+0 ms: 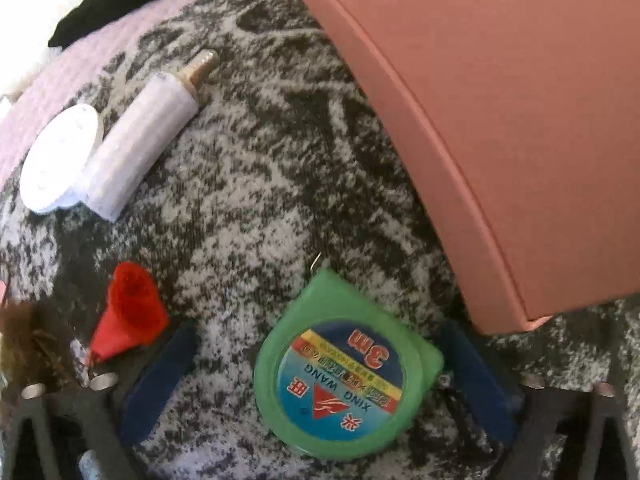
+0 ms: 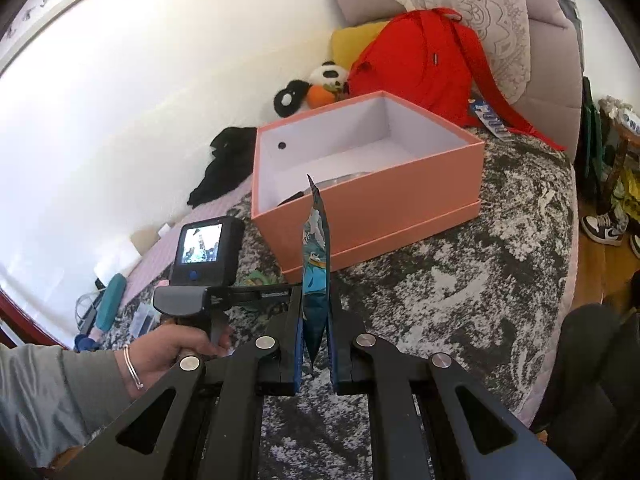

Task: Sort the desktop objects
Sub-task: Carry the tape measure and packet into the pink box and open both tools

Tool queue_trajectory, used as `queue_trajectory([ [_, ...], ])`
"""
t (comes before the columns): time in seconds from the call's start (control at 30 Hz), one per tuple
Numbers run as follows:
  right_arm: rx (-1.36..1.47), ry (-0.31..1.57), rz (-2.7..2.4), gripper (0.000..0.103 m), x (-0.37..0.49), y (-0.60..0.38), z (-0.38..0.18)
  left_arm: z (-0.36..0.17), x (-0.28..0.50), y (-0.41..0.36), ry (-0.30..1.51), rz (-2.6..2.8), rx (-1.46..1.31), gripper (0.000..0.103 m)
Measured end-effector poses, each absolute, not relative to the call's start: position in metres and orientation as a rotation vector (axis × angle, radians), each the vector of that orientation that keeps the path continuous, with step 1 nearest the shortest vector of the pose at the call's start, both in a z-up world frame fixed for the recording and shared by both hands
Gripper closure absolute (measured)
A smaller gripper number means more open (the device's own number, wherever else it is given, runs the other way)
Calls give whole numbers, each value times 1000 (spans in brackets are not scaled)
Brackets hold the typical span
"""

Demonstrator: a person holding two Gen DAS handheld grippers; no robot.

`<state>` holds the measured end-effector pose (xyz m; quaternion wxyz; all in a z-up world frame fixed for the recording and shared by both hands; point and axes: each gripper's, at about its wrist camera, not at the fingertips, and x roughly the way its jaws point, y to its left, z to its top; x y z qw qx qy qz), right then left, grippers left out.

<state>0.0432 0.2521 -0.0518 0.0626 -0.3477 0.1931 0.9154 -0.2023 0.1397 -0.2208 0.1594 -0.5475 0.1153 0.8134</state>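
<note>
1. The left gripper (image 1: 316,376) is spread wide, its blue pads (image 1: 154,384) on either side of the green tape measure (image 1: 344,380), which lies flat on the grey patterned bed cover (image 1: 248,184) with its round label up. It sits nearer the right-hand pad; whether it touches that pad I cannot tell.
2. The relation that matters: the tape measure is directly ahead, between the open fingers, and the pink box (image 1: 480,120) stands just beyond it, up and to the right. The wall of the box is close to the right-hand pad, so closing there looks tight.
3. The right gripper (image 2: 316,344) is clamped narrow on a flat blue printed packet (image 2: 316,256), held upright on edge, its long axis pointing away along the fingers toward the box (image 2: 384,208).
4. The box is open, white inside, and something dark already lies at its bottom. The right hand is raised in front of it; the left hand (image 2: 176,348) works low beside its near corner.
5. Other loose items near the left gripper: a white cylinder with a metal tip (image 1: 140,136), a white round cap (image 1: 60,160) and a small red cone (image 1: 132,308).
</note>
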Motion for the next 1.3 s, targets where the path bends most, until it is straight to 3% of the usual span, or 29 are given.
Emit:
queue_trajectory([
  [0.2,-1020,591,2766,93,48,258,-42,-196,-167,126,305,2302,-1593,34],
  [0.4,-1010,559,2797,93,42,255,-30,-116,-118,111,237,2423,-1422,34],
  [0.63,-910,538,2821,93,-3,277,-9,-28,-158,146,36,2454,-1066,33],
  [0.77,-838,498,2830,92,-54,305,0,-25,-172,153,13,2475,-1030,34],
  [0.87,-888,493,2793,89,-107,334,-6,-27,-180,154,-2,2496,-1029,17],
  [0.93,-1016,569,2709,62,-134,352,-17,-29,-185,155,-12,2510,-1029,16],
  [0.97,-1068,606,2670,44,-143,361,-23,-30,-188,156,-18,2517,-1029,14],
  [1.03,-1080,620,2661,42,-143,366,-26,-31,-193,157,-28,2530,-1028,9],
  [1.3,-1081,518,2701,39,-87,314,-37,-37,-183,143,8,2558,-1040,6],
])
